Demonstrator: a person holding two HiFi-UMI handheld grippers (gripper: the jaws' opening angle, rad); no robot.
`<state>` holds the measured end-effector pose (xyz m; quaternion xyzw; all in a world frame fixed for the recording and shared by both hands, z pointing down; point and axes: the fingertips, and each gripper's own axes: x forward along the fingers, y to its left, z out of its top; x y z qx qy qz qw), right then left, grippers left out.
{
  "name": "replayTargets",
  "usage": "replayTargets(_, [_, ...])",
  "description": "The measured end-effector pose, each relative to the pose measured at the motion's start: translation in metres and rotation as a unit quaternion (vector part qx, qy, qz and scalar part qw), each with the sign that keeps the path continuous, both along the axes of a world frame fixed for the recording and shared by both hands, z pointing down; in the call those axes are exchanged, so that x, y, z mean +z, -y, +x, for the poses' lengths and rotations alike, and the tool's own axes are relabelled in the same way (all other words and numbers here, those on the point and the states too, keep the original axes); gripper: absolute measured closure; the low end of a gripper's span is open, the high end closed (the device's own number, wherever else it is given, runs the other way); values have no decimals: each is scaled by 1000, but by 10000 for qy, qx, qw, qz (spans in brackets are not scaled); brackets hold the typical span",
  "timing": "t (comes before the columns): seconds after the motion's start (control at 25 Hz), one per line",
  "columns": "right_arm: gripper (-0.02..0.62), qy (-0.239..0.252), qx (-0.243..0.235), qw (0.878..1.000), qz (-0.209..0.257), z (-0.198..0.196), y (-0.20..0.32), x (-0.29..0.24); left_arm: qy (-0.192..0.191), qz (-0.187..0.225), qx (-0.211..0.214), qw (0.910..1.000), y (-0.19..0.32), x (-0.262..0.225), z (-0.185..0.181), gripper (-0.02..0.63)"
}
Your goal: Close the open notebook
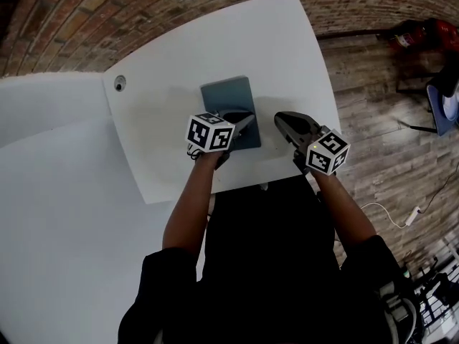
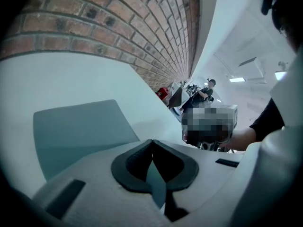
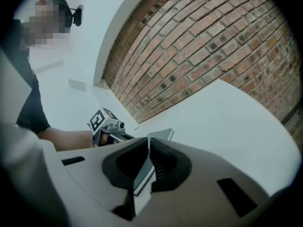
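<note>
The notebook [image 1: 228, 106] lies flat on the desk [image 1: 287, 49], cover down (closing looks done). The left claw [image 1: 246, 122] is over its near edge and the right claw [image 1: 281, 119] just beside it, both pinched together and empty.

**Brick wall, white tables, plank floor**

A red brick wall [image 1: 107, 13] runs behind the far edge of a white table [image 1: 287, 41]. The table has a round cable hole [image 1: 119, 84] near its far left corner. A second white surface [image 1: 43, 120] adjoins the table's left edge. Off the right edge lies a wooden plank floor [image 1: 373, 120], with a red object [image 1: 430, 31] against the wall and a white power strip [image 1: 412, 216] on its cable. Ceiling lights [image 2: 239, 79] glow in a white room beyond.
</note>
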<state>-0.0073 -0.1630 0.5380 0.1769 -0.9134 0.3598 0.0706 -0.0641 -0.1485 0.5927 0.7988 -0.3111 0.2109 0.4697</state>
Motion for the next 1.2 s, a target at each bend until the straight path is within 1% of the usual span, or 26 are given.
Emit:
replayTargets(0.12, [580, 132, -263, 9990, 341, -7, 1, -19, -264, 520, -28, 9983, -4, -32, -9, 591])
replayTargets(0.2, [580, 212, -461, 9966, 642, -13, -2, -37, -429, 906, -146, 9949, -8, -58, -16, 590])
replayTargets(0.28, [587, 218, -624, 9915, 1116, -19, -4, -60, -686, 1323, -335, 9883, -11, -88, -24, 591])
replayTargets(0.32, [589, 203, -675, 9873, 1425, -22, -5, -74, -868, 1544, -422, 9833, -13, -105, -27, 591])
replayTargets(0.36, [589, 199, -713, 9819, 1746, -25, -6, -89, -1067, 1782, -507, 9769, -15, -122, -30, 591])
replayTargets(0.44, [589, 277, -780, 9698, 2295, -30, -12, -120, -1371, 2301, -710, 9608, -22, -158, -38, 591])
replayTargets(0.52, [589, 468, -812, 9608, 2608, -32, -18, -150, -1472, 2819, -920, 9436, -30, -193, -48, 591])
replayTargets(0.64, [589, 812, -782, 9535, 2795, -30, -26, -192, -1396, 3504, -1075, 9199, -46, -235, -63, 591])
replayTargets(0.72, [589, 892, -784, 9481, 2949, -28, -35, -216, -1333, 3871, -1113, 9055, -60, -258, -72, 589])
replayTargets(0.92, [589, 1011, -1041, 9313, 3340, -27, -73, -266, -1399, 4639, -1314, 8649, -102, -308, -97, 589])
replayTargets(1.0, [589, 1142, -1017, 9242, 3499, -23, -90, -282, -1437, 4904, -1410, 8479, -121, -320, -106, 589])
replayTargets(1.04, [589, 1208, -958, 9221, 3549, -20, -99, -288, -1457, 4999, -1451, 8413, -132, -324, -109, 589])
replayTargets(1.08, [589, 1263, -883, 9217, 3559, -15, -109, -292, -1475, 5057, -1477, 8371, -144, -326, -112, 589])
replayTargets(1.12, [589, 1317, -804, 9234, 3515, -11, -119, -295, -1482, 5081, -1482, 8354, -157, -327, -113, 589])
replayTargets(1.2, [589, 1509, -678, 9325, 3211, -2, -142, -296, -1446, 5084, -1445, 8365, -183, -328, -115, 589])
